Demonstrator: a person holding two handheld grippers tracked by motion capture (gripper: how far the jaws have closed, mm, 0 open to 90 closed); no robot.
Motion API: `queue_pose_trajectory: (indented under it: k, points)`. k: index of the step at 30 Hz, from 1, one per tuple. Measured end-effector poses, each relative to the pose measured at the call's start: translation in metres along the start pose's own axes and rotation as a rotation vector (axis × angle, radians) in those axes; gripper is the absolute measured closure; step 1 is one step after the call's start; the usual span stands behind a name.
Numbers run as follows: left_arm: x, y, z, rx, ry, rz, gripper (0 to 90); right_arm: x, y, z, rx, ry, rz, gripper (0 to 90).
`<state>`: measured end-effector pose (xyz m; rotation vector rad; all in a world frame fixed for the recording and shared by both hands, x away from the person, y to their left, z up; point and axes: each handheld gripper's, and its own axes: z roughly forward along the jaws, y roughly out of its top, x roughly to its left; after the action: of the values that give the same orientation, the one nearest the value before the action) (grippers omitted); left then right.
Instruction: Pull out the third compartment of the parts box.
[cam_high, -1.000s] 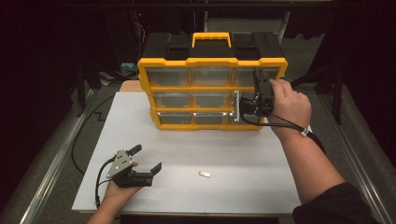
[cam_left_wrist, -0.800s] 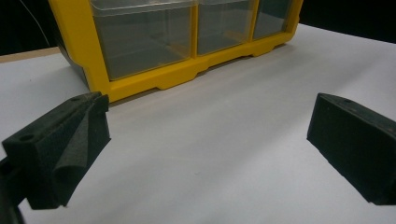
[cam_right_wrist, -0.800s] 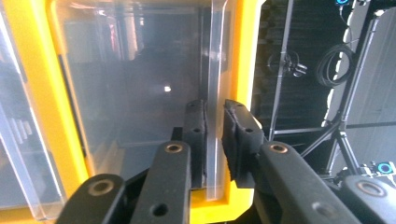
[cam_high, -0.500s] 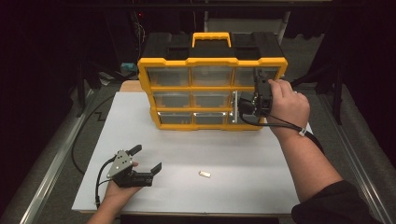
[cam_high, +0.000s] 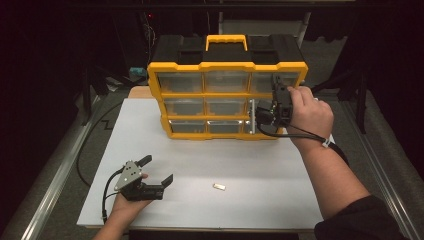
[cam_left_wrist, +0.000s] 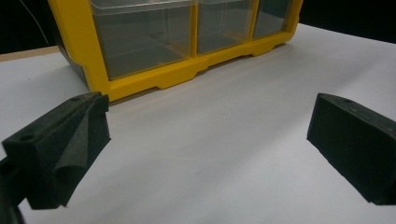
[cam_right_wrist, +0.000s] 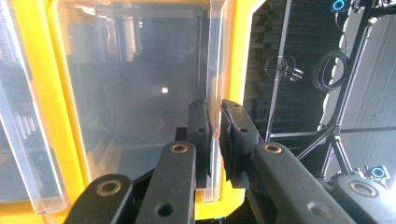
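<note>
The right gripper (cam_high: 260, 114) is clamped on the clear plastic front of a drawer (cam_high: 260, 106) at the right end of the yellow organiser's (cam_high: 225, 67) middle row; in the right gripper view its two black jaws stand almost together with a thin transparent wall (cam_right_wrist: 214, 93) pinched between the pads, and the yellow frame (cam_right_wrist: 238, 56) rises just beyond that wall; those jaws have just been closing the last little way onto the plastic. The left gripper (cam_high: 157, 170) rests low on the white table (cam_high: 260, 170), well apart from the other, held in a hand (cam_high: 125, 205) near the front edge; its jaws are spread wide with nothing between them, and from its own view the bare tabletop lies ahead with the organiser's bottom row of drawers (cam_left_wrist: 144, 42) beyond. A small pale piece (cam_high: 218, 187) lies on the table just to the right of the left gripper and well in front of the right one; what it is I cannot tell. As I judge it, the work is at an early stage: the grip on the drawer front is made, but the drawer appears to sit only slightly proud of the frame, if at all; pulling it out is yet to come, and the small piece on the table is untouched, perhaps waiting to go inside.
</note>
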<state>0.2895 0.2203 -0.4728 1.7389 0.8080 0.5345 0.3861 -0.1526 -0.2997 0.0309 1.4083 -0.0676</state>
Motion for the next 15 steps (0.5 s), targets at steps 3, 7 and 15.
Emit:
queue_pose_trajectory:
  k: [3, 7, 15]
  points:
    - [0.000, 0.000, 0.000, -0.001, 0.001, -0.002, 0.4, -0.001, -0.001, -0.005, -0.005, 0.004, -0.003, 83.6]
    - [0.000, 0.000, 0.000, -0.003, 0.001, -0.002, 0.4, -0.002, -0.001, -0.010, -0.007, 0.009, 0.006, 83.5]
    - [0.000, 0.000, 0.000, -0.004, 0.001, -0.002, 0.4, -0.005, -0.002, -0.017, -0.019, 0.040, 0.004, 80.2]
